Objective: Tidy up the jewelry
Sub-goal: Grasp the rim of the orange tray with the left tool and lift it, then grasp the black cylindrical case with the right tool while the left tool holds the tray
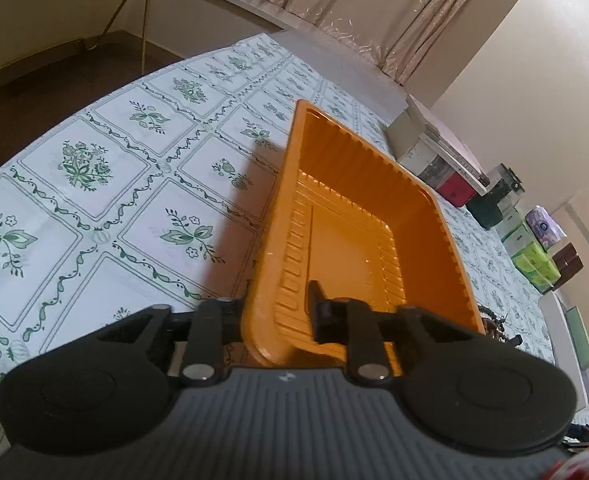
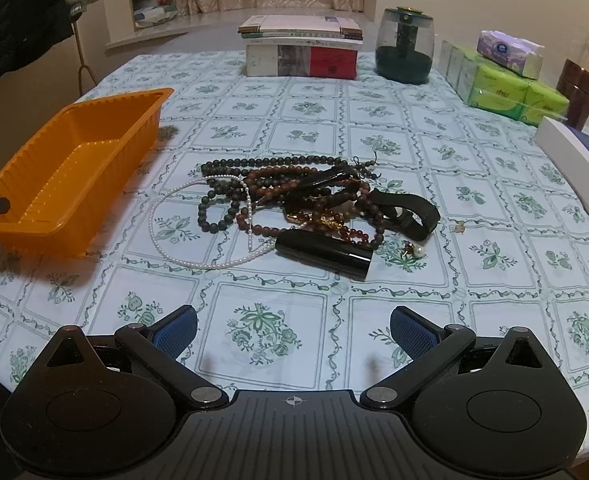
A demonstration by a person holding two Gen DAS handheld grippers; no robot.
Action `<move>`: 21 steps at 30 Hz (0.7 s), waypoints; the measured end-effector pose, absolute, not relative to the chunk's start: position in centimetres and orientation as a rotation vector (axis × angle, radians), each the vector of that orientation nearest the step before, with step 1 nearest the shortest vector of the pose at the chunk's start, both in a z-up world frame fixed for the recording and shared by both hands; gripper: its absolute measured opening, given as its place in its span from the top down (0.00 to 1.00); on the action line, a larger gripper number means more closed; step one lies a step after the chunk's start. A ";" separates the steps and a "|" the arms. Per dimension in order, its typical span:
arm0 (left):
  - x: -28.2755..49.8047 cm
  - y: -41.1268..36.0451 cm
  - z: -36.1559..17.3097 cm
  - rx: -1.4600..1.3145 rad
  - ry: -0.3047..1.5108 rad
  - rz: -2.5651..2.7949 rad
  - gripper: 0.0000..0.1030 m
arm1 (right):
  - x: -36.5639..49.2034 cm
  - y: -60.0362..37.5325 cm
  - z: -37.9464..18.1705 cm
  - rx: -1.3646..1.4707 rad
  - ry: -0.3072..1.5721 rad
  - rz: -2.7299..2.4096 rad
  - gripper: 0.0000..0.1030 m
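1. A round table (image 2: 474, 208) under a white cloth with green flower squares stands before a curtained window; books (image 2: 302, 46), a green jar (image 2: 404, 50) and tissue packs (image 2: 506, 88) line its far edge.
2. An orange tray (image 2: 74, 172) sits on the cloth's left side, its long axis running from the near left towards the far middle.
3. The left gripper (image 1: 278, 312) pinches the tray's near short wall, one finger outside and one inside, pads pressed against the plastic.
4. The tray (image 1: 358, 208) stretches straight away from that gripper and looks tipped, the near end lifted.
5. A tangled heap of jewelry (image 2: 294, 204) lies mid-table, just right of the tray and apart from it: dark bead strings, reddish beads, a pearl necklace (image 2: 198, 236), a black strap and a black tube (image 2: 322, 254) lying crosswise.
6. The right gripper (image 2: 292, 334) hangs above bare cloth nearer than the heap, its blue pads spread wide with nothing between them.
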State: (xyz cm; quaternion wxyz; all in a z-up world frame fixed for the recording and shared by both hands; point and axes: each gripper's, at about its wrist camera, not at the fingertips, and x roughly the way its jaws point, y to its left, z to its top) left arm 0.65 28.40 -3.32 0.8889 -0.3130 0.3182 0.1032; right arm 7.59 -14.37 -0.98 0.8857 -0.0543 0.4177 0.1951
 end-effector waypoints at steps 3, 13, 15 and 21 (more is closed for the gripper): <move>0.5 28.1 -2.7 -0.632 0.679 0.211 0.89 | 7.6 -14.4 -1.0 -0.113 0.870 0.406 0.01; 1.9 23.7 2.3 -0.289 0.721 0.203 0.89 | 7.5 -15.2 -1.4 -0.090 0.844 0.411 0.01; 2.4 22.5 3.2 -0.191 0.731 0.206 0.89 | 7.8 -15.5 -1.6 -0.083 0.835 0.414 0.01; 3.9 18.9 5.4 0.067 0.742 0.223 0.89 | 9.4 -16.3 -2.3 -0.114 0.785 0.422 0.01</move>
